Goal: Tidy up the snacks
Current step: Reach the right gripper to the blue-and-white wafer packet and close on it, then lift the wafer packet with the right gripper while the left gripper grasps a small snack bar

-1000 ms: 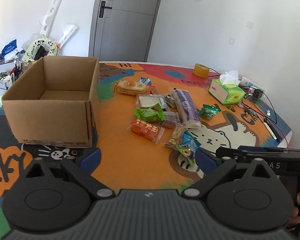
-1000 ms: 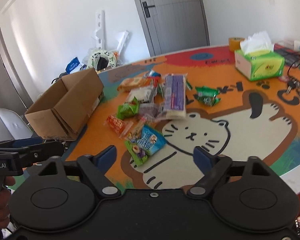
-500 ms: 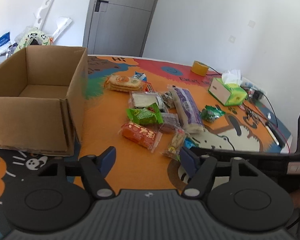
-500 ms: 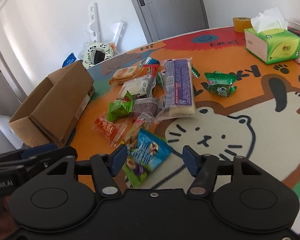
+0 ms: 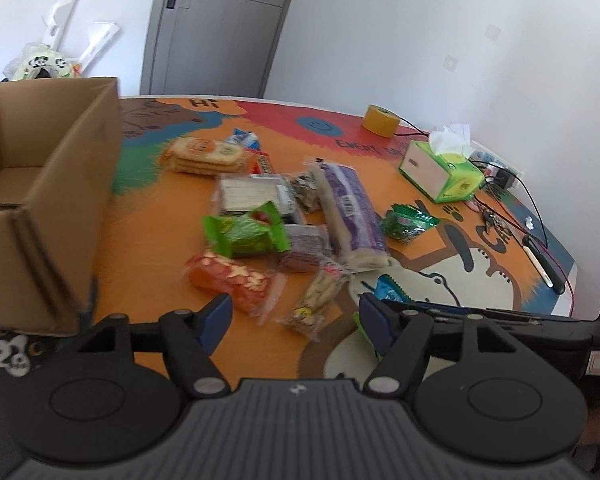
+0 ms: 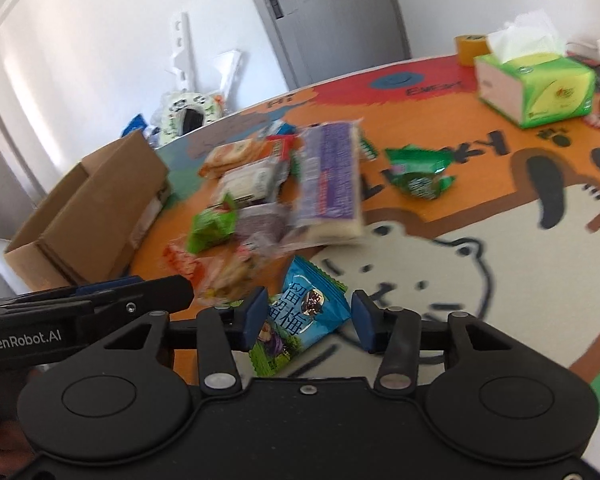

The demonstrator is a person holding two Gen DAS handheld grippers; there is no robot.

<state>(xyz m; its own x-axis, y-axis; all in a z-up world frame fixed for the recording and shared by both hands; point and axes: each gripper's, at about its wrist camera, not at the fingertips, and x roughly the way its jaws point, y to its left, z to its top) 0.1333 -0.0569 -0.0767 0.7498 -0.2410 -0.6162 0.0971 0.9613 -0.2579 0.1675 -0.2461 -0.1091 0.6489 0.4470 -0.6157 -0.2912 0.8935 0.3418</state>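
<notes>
Two grippers: both are found apart and empty over the snack pile; both sets of jaws have just been closing.
Left gripper (image 5: 296,312): the fingers are spread, with nothing clamped. The clear packet (image 5: 316,300) lies ahead between them, and the orange-red packet (image 5: 228,280) just beyond the left finger.
Right gripper (image 6: 309,312): the fingers are parted, and the blue packet (image 6: 300,320) lies between them. The pads stand just beside its edges, and no pressing is seen.
Step in hand: it is judged that the blue packet is being taken up for the cardboard box (image 5: 48,184), which stands well left of the left gripper's fingers.
Advice: the pads should be lowered to the mat before closing, so the flat foil is pinched across its middle and not by a crimped end. One packet only should be taken by the left gripper.
Boxes counted: one cardboard box, open and apparently empty.
Snacks counted: about a dozen packets, all on the mat ahead of the fingers. Overlap makes the count approximate.
Others counted: one tape roll (image 5: 380,120) and one tissue box (image 5: 440,172), far right of the fingers.
</notes>
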